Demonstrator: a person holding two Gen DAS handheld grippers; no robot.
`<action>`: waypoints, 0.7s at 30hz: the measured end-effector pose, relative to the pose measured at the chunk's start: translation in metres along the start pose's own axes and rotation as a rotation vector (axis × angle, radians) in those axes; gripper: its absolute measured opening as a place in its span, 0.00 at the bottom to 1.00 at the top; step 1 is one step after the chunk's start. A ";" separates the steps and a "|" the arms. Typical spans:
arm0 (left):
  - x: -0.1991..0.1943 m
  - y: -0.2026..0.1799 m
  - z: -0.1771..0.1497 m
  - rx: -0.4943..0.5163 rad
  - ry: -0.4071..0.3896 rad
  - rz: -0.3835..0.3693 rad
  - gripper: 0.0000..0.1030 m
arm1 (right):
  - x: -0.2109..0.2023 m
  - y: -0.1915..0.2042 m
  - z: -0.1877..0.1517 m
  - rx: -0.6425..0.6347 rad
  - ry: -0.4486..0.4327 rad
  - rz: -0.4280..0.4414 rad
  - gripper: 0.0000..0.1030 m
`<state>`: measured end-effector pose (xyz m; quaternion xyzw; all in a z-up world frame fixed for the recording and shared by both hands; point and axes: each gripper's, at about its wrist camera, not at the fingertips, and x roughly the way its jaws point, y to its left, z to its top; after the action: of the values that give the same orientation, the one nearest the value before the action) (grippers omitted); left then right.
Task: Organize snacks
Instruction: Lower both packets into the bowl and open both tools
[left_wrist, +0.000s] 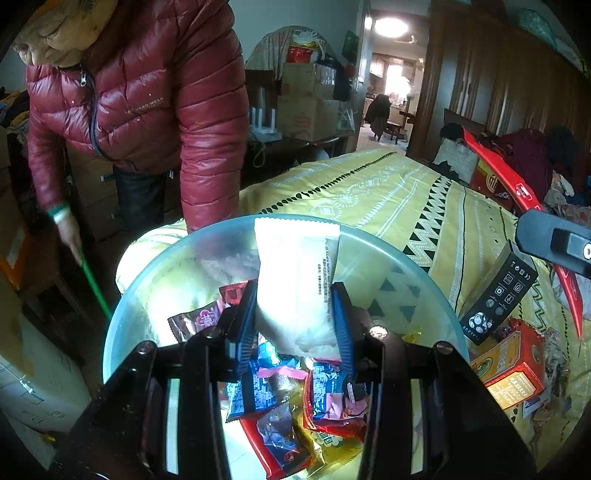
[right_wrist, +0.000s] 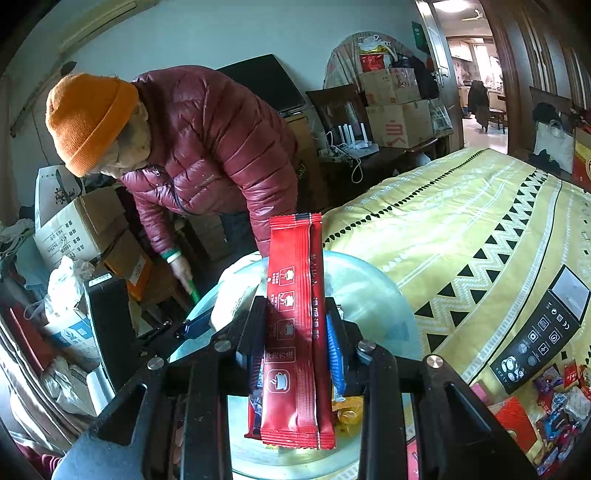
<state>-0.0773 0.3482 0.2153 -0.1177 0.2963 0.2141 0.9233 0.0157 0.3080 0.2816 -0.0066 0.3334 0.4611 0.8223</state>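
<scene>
At the centre of the left wrist view, a white snack packet (left_wrist: 297, 280) stands upright, clamped between the blue pads of the left tool (left_wrist: 295, 314), directly above a clear glass bowl (left_wrist: 388, 254) already holding a heap of mixed wrapped snacks (left_wrist: 291, 402). Held there, it looks ready to drop in with the rest. At the middle of the right wrist view, a long red sachet (right_wrist: 293, 332) is pinched upright in the right tool (right_wrist: 295, 332), likewise poised over the bowl's rim; both tools are closed on their packets, not gaping. Each points forward and downward towards the bowl, which suits letting the packets fall inside. Lower right in both views, more loose snacks lie on the yellow patterned bedspread (left_wrist: 369, 192), beside a black box (left_wrist: 498, 291) and an orange carton (left_wrist: 513, 365), so sorting seems unfinished. Upper left of each frame, a person in a red padded jacket (right_wrist: 214, 147) bends over, one hand on a green stick (left_wrist: 94, 284), well apart from the bowl
</scene>
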 end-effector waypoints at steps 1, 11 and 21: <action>0.001 0.000 0.000 0.000 0.002 0.001 0.38 | 0.001 0.000 0.000 0.001 0.002 0.000 0.31; 0.004 0.005 0.003 -0.011 0.013 0.000 0.38 | 0.007 0.002 0.000 0.015 0.013 0.011 0.32; 0.009 0.005 0.002 -0.007 0.026 0.002 0.38 | 0.018 -0.002 -0.001 0.027 0.030 0.019 0.32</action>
<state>-0.0716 0.3561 0.2110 -0.1232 0.3079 0.2146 0.9187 0.0231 0.3202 0.2701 0.0008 0.3522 0.4642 0.8127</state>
